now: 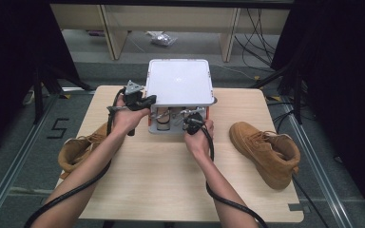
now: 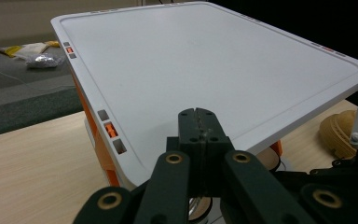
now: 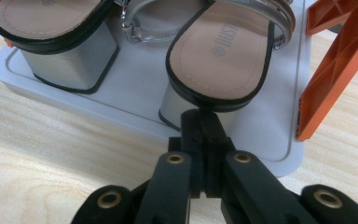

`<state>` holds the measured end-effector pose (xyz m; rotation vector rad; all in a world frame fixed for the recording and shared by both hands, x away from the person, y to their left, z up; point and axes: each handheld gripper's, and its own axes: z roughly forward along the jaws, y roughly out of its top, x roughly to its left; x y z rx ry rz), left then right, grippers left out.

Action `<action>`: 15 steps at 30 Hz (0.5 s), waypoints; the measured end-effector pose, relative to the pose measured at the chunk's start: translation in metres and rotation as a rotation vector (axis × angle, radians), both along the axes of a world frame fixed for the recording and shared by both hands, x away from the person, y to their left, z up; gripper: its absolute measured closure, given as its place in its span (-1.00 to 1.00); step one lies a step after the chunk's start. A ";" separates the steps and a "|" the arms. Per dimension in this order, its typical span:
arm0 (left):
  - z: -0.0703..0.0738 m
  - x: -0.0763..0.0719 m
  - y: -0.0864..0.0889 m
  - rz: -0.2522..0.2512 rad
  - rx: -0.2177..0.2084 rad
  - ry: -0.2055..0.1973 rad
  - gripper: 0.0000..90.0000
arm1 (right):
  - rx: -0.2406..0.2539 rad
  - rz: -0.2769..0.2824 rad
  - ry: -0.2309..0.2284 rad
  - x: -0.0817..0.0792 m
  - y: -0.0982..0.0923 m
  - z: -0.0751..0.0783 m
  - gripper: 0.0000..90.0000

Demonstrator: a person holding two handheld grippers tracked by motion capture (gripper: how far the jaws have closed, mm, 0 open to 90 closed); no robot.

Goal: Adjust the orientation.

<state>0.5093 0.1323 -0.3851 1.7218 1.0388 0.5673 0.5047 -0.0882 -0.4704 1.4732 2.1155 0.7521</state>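
The right tongs point(image 3: 200, 116), shut and empty, sit just near of the right sandal's point(image 3: 219, 51) heel; left tongs point(image 2: 199, 116) shut too.

Wooden table point(image 1: 171, 190), white shoe rack point(image 1: 179, 80), two tan boots point(image 1: 266, 152)

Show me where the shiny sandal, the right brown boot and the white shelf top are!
shiny sandal point(image 3: 221, 53), right gripper view, on its tan insole.
right brown boot point(image 1: 261, 147), high view, on its side.
white shelf top point(image 2: 205, 70), left gripper view, on its flat middle.
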 end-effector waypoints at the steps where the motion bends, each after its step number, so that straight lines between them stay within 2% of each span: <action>1: 0.000 0.000 0.000 0.000 0.004 -0.001 1.00 | 0.004 -0.005 0.004 0.000 0.001 0.000 1.00; 11: 0.000 0.000 0.000 0.001 0.004 -0.003 1.00 | -0.018 0.016 -0.011 0.000 -0.003 0.000 0.98; 14: 0.000 0.000 0.000 0.001 0.005 -0.002 1.00 | 0.004 0.010 0.006 0.000 -0.003 0.000 0.96; 15: 0.000 0.000 0.000 0.000 0.005 -0.003 1.00 | 0.002 0.025 0.001 0.001 -0.005 0.000 0.95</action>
